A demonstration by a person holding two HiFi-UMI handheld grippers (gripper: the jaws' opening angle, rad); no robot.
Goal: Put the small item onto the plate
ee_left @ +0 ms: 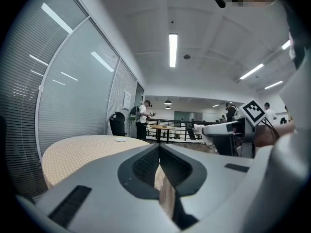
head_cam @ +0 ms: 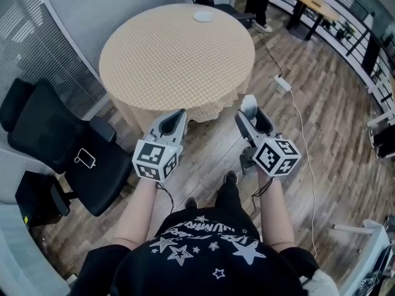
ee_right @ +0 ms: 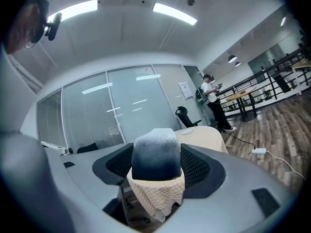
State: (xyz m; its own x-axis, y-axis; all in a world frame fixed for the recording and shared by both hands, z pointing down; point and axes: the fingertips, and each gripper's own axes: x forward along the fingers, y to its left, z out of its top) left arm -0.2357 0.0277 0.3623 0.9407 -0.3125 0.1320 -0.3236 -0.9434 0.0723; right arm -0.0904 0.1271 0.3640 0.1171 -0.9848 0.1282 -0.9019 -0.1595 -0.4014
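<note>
Head view: the left gripper [head_cam: 179, 117] hangs short of the round table [head_cam: 154, 60], its jaws pressed together on nothing. The plate [head_cam: 202, 16] lies at the table's far edge. The right gripper [head_cam: 252, 113] pinches the small item [ee_right: 156, 154], a rounded grey piece, well apart from the plate.

Black shirt [head_cam: 203, 251], white stars, maybe lettering

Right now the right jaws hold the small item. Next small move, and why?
Probably step forward and carry the right gripper out over the table toward the plate. Its jaws are shut on the small item, but the plate sits at the table's far edge, well ahead of the gripper.
</note>
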